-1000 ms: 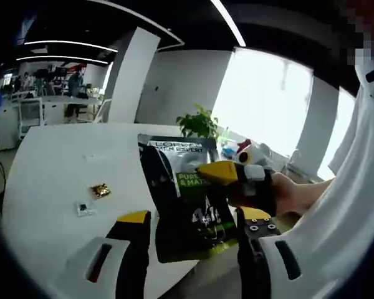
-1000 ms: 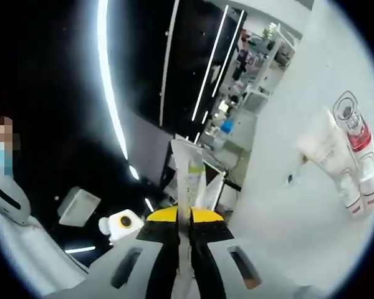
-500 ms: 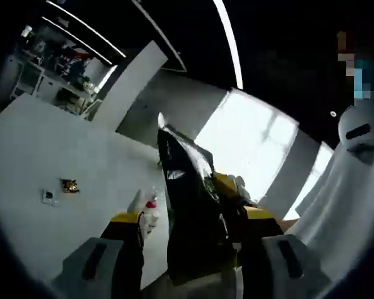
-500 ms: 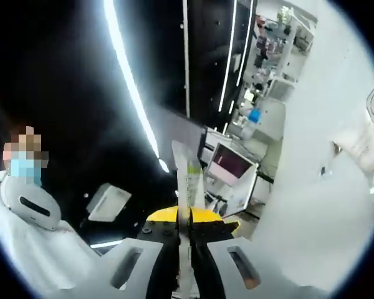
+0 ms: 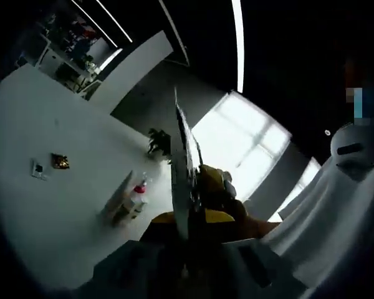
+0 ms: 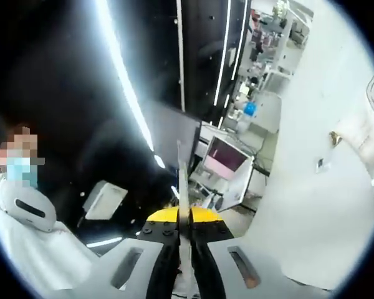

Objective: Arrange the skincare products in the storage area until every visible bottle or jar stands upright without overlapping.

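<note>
Dark sachet (image 5: 182, 168) edge-on | pinched by left tool (image 5: 188, 233) | also clamped in right tool (image 6: 183, 233)

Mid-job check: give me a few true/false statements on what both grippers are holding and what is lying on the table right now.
1. The right gripper is shut on the sachet. True.
2. The left gripper hangs open with nothing between its jaws. False: the sachet sits edge-on between its jaws, which have closed in around it.
3. Pale tubes and a red-capped bottle lie on the white table. True.
4. The small gold wrapper rests on top of the red-capped bottle. False: it lies apart from it on the table, next to a small white tag.
5. A potted plant stands at the table's far edge. True.
</note>
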`<state>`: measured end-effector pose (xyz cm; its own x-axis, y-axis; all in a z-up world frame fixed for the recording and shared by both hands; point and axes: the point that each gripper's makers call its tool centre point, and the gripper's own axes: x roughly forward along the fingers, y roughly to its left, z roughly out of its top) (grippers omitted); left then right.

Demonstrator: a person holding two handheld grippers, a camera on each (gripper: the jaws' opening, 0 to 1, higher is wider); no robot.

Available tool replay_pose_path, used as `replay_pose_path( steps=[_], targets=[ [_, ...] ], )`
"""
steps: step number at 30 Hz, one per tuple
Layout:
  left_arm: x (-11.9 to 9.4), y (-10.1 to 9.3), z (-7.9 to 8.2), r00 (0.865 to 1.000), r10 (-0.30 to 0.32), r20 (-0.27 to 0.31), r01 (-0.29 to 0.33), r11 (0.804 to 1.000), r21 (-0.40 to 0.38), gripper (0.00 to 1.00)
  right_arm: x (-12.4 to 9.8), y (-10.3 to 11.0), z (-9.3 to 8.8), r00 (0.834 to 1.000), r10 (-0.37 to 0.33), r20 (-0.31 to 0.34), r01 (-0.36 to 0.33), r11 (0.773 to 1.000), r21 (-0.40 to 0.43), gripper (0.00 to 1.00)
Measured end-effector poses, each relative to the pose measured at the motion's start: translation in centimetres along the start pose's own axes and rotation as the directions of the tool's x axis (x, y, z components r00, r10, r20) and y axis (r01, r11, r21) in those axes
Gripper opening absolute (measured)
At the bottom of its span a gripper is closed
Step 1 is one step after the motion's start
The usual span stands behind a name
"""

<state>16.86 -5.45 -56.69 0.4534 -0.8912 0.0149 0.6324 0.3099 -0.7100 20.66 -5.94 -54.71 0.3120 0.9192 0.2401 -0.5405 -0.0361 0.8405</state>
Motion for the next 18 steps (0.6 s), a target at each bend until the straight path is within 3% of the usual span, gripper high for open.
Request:
replay_pose_path(
  steps=[3,6,9,12,18],
  targets=[
    [0.1,0.5,0.1,1.000,0.024,0.017,-0.024,1.000,-0.013,0.00,-0.2,-1.0,0.0,0.998,-0.056,0.009,0.057,0.998,-0.003,0.05],
    [0.2,0.8,0.0,0.999,0.041,0.030,-0.040,0.999,-0.032,0.00,-0.5,-1.3,-0.1,0.998,-0.065,0.022,0.065,0.998,0.000,0.06],
    [0.4,0.8,0.5,0.995,0.041,0.089,-0.035,0.997,-0.067,0.00,-0.6,-1.5,-0.4,0.997,-0.076,0.024,0.075,0.997,0.008,0.08],
    [0.4,1.1,1.7,0.982,0.047,0.180,-0.023,0.991,-0.133,0.00,-0.6,-1.6,-1.2,0.997,-0.079,0.019,0.079,0.997,0.019,0.08],
    [0.4,1.6,2.0,0.964,0.074,0.256,-0.027,0.983,-0.182,0.00,-0.5,-1.7,-1.3,0.994,-0.078,0.071,0.073,0.995,0.070,0.08]
  ],
)
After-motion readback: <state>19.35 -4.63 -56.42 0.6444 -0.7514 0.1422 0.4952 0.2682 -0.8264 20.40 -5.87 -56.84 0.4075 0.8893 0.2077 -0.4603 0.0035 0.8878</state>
